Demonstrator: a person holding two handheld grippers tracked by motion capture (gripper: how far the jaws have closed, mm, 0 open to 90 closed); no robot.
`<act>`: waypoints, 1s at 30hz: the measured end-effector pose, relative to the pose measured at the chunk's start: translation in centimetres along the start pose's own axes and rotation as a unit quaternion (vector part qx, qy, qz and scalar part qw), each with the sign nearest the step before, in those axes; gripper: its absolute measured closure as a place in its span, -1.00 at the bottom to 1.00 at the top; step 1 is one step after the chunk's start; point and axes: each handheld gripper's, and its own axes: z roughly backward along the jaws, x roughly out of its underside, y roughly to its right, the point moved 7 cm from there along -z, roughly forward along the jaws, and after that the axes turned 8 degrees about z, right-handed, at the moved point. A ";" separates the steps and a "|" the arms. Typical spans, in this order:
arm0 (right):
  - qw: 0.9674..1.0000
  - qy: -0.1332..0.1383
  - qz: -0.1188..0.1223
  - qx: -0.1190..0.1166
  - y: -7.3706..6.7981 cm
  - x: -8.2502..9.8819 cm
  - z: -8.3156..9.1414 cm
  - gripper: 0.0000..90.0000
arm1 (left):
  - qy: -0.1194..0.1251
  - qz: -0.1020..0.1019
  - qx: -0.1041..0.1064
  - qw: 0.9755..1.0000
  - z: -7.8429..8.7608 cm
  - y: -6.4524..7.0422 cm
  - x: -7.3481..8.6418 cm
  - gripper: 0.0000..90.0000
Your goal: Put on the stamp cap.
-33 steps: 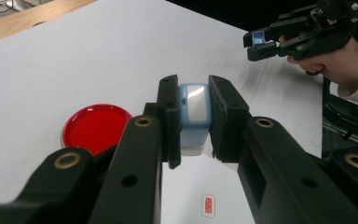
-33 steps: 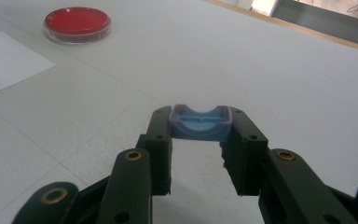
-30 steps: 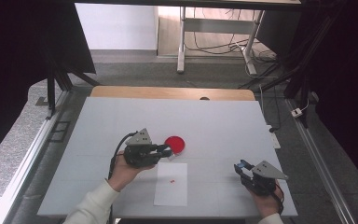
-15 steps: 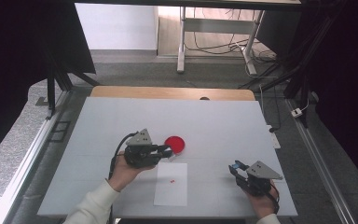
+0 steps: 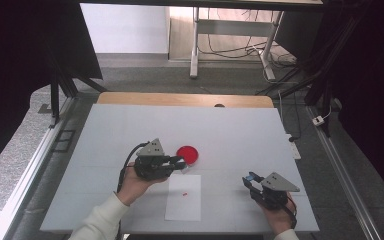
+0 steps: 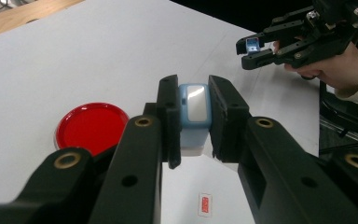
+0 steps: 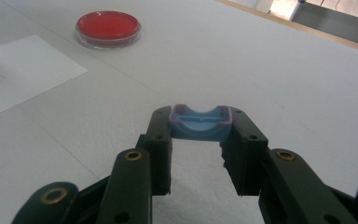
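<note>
Nearest, at the front edge of the worktop (image 5: 240, 130): right hand-held gripper (image 5: 251, 180), closed on a small blue plastic cap (image 7: 200, 125), hollow side up, above the bare surface. Just beyond, towards the left: white rectangular sheet of paper (image 5: 185, 205), flat, with one small red printed mark (image 5: 185, 193) near its far end. Above the far left corner of this sheet: left hand-held gripper (image 5: 182, 162), clamped on a small blue-and-white plastic stamp (image 6: 195, 112), lifted from the paper. Beside its tips, resting on the worktop: round red ink dish with clear rim (image 5: 187, 154). Probably the step after printing, judged from the mark on the sheet and from stamp and cap held well apart. Next move, as a guess: bringing both together and pushing the cap onto the stamp; calls for turning the hollow side towards the stamp, careful lining up of the two small parts, and firm grip on both sides. Surface pale grey, matt, with a light wooden strip (image 5: 180, 99) at the far edge. Farther: grey carpet floor (image 5: 145, 75), white metal table frame (image 5: 195, 40), loose black cables (image 5: 220, 47), dark curtains (image 5: 25, 40) at both sides.
</note>
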 end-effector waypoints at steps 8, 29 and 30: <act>1.000 0.002 0.000 -0.008 -0.6 -0.3 -0.4 0.42 | 0.000 0.000 0.001 1.000 0.0 0.0 0.0 0.66; 0.999 0.015 0.006 -0.039 -2.8 -1.8 -1.7 0.42 | -0.002 -0.001 0.003 1.000 -0.1 0.1 0.0 0.66; 0.999 0.017 0.006 -0.040 -2.9 -1.9 -1.8 0.42 | -0.002 0.000 0.003 1.000 -0.1 0.1 0.0 0.66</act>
